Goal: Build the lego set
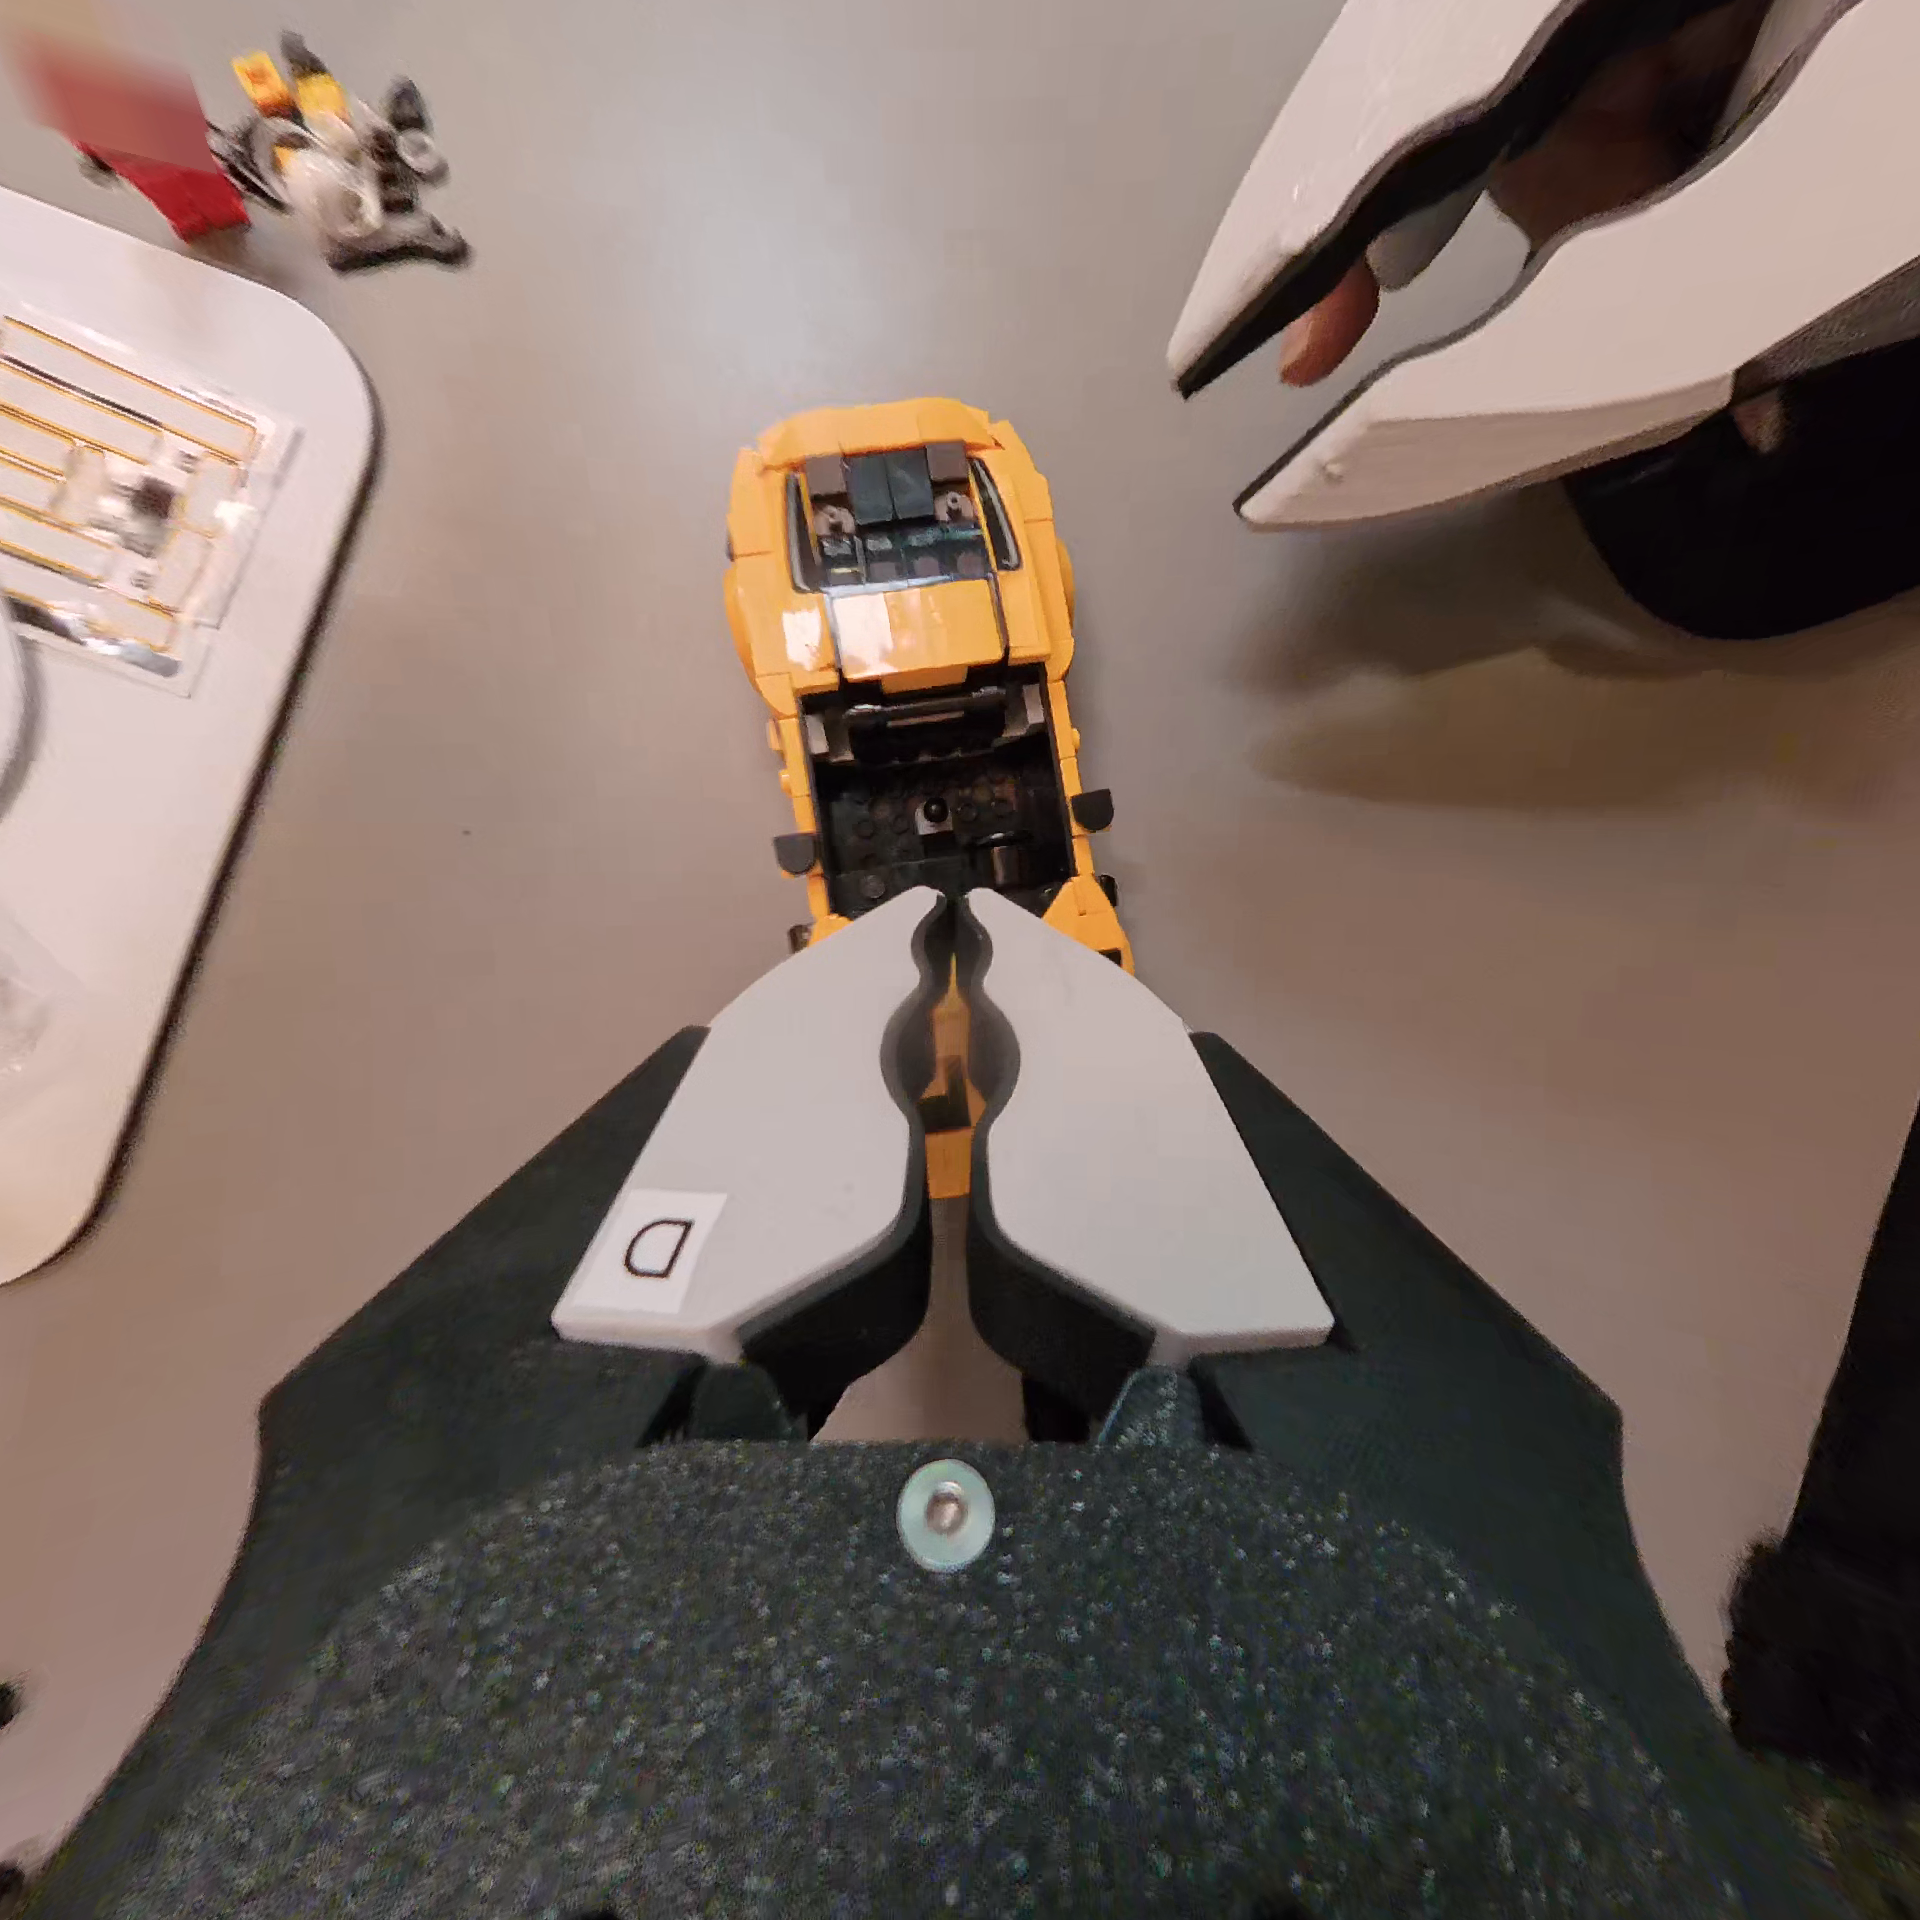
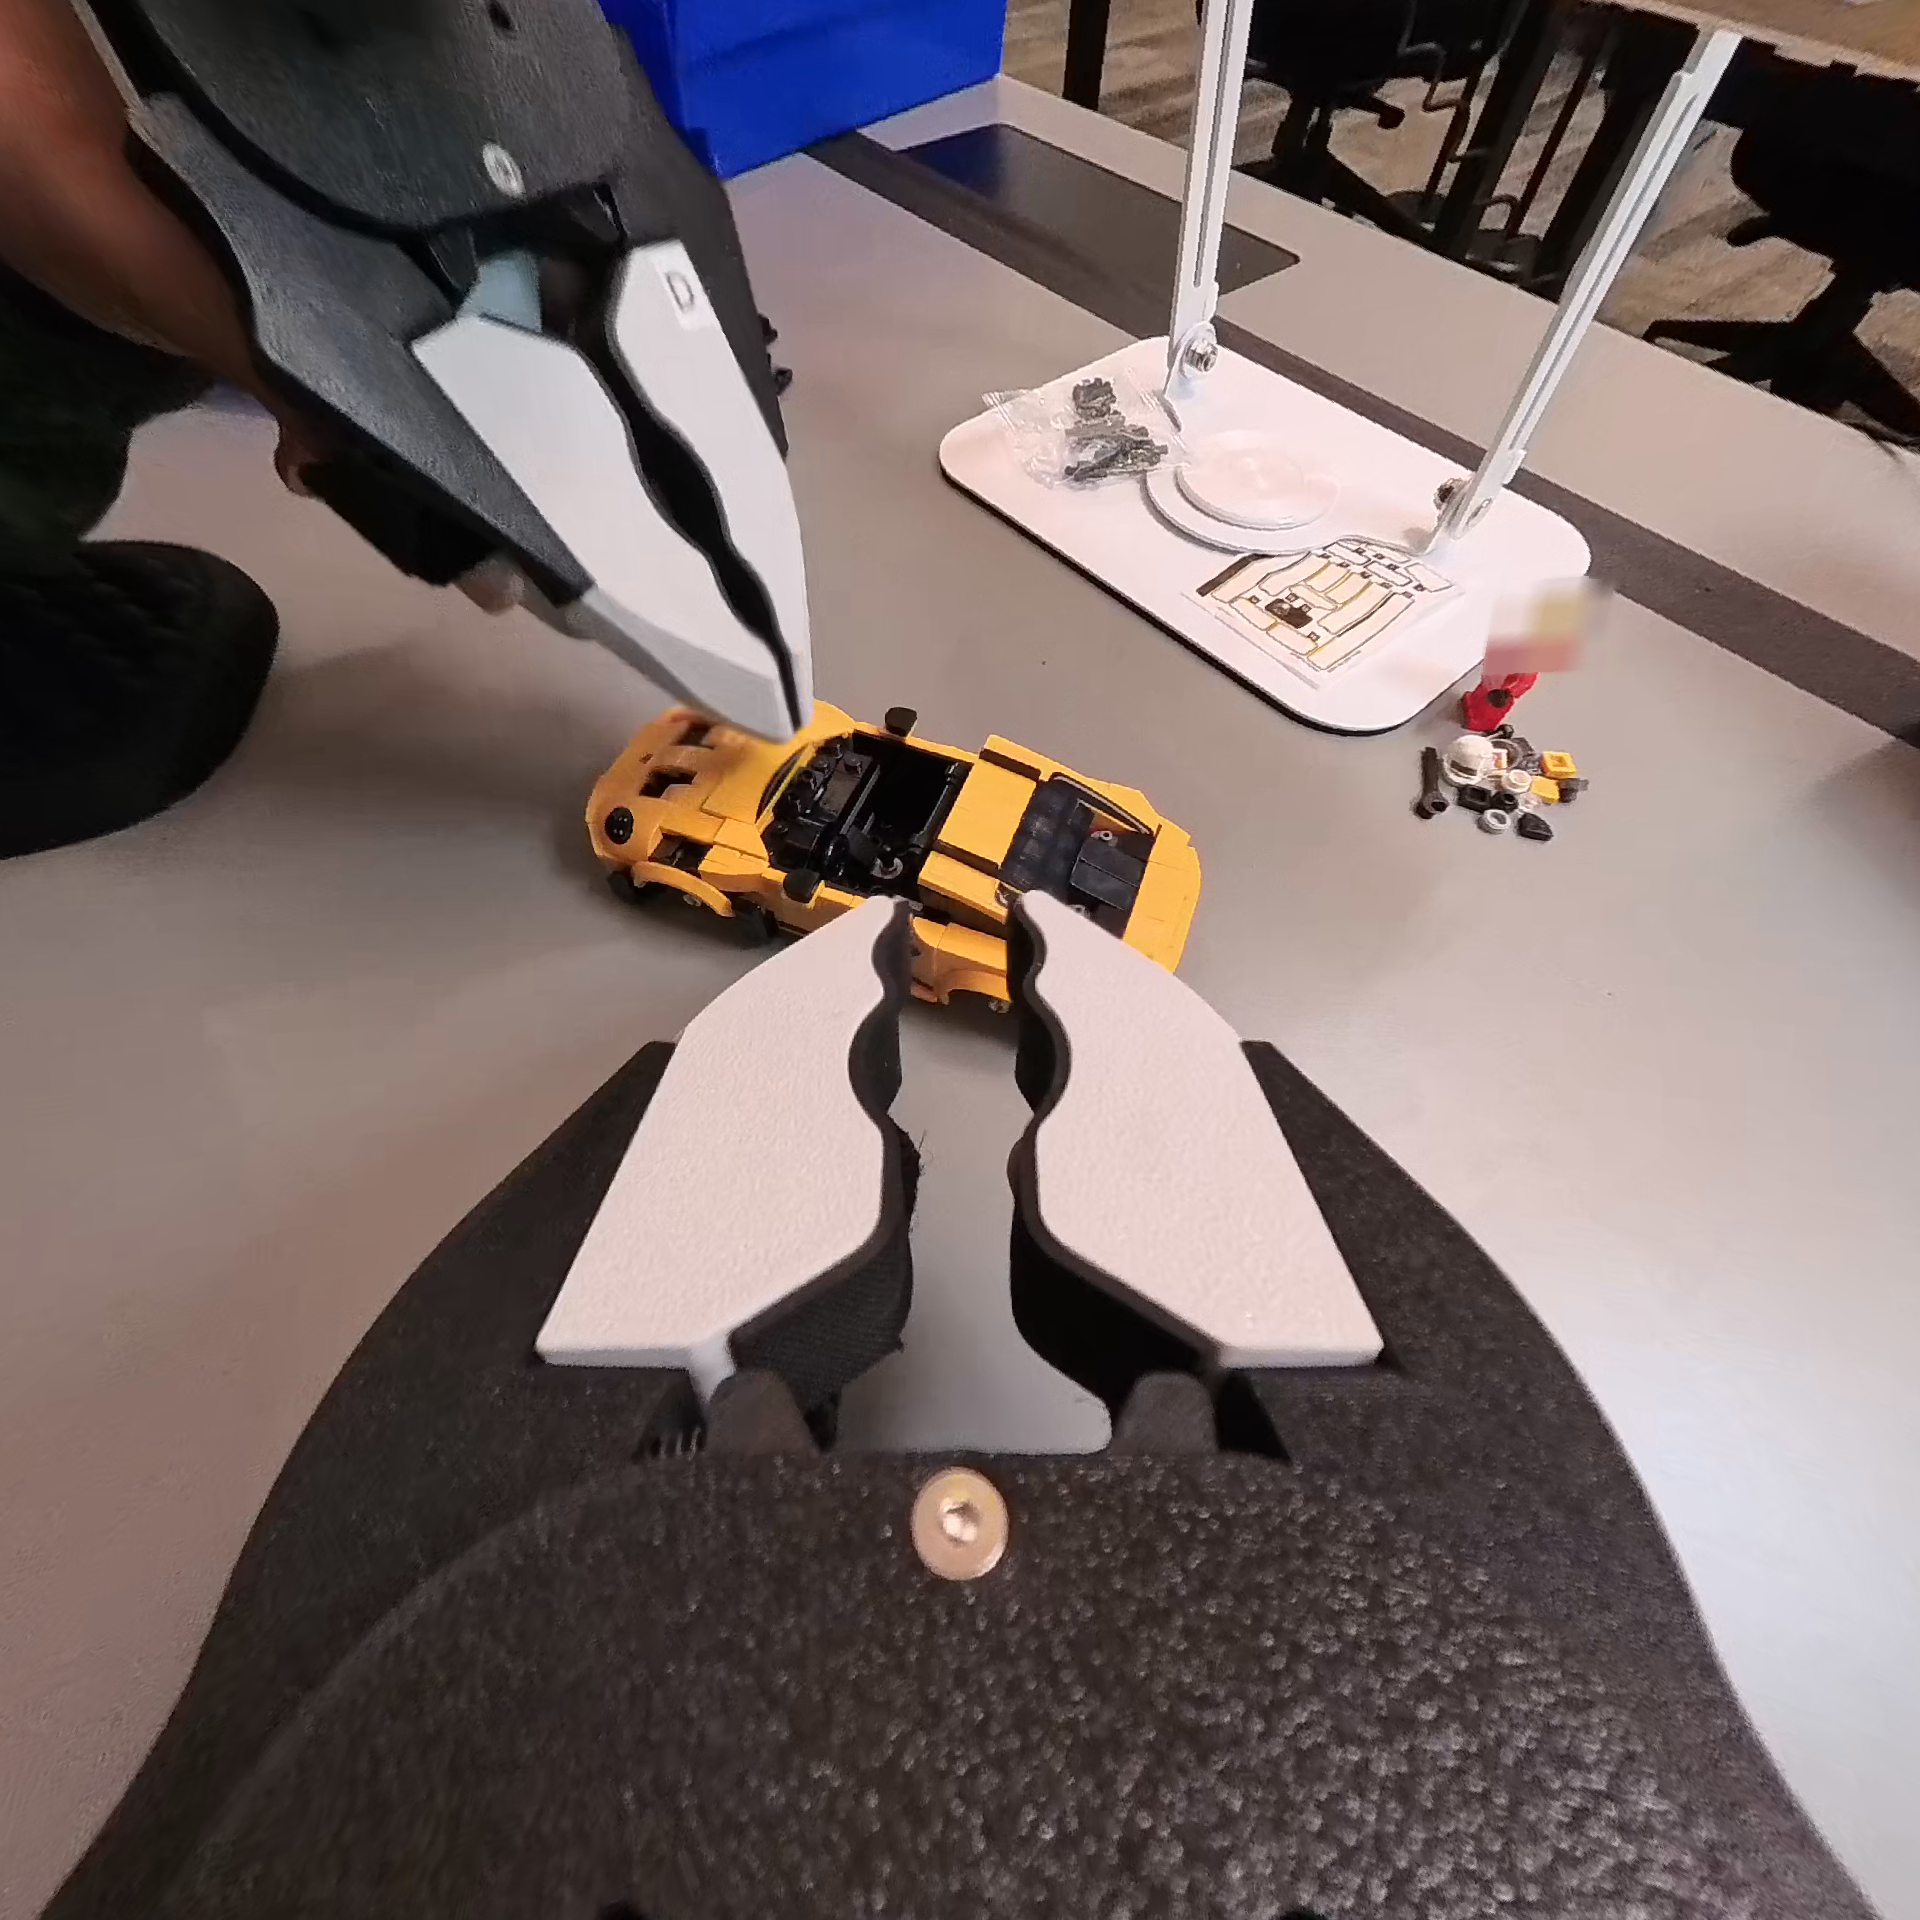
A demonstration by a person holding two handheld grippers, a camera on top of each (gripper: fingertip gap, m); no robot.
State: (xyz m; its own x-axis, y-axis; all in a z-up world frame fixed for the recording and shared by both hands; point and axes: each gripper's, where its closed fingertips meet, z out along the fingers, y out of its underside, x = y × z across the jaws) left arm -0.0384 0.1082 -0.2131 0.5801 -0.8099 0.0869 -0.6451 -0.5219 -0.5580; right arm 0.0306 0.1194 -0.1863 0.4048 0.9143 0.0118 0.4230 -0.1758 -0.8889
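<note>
Overhead, the left gripper [image 2: 795, 717] angles down, pinched together on the yellow car [image 2: 894, 842]; the right gripper [image 2: 961, 909] hovers spread.

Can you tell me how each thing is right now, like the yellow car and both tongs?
Yellow car: upright on the table, roof missing, cabin open.
Left tongs: shut, tips at the car's front end.
Right tongs: open, empty, beside the car.
Loose pieces: scattered on the table, unattached.
Sticker sheet: flat on the white stand base.
Bag of parts: lying on that base.
</note>
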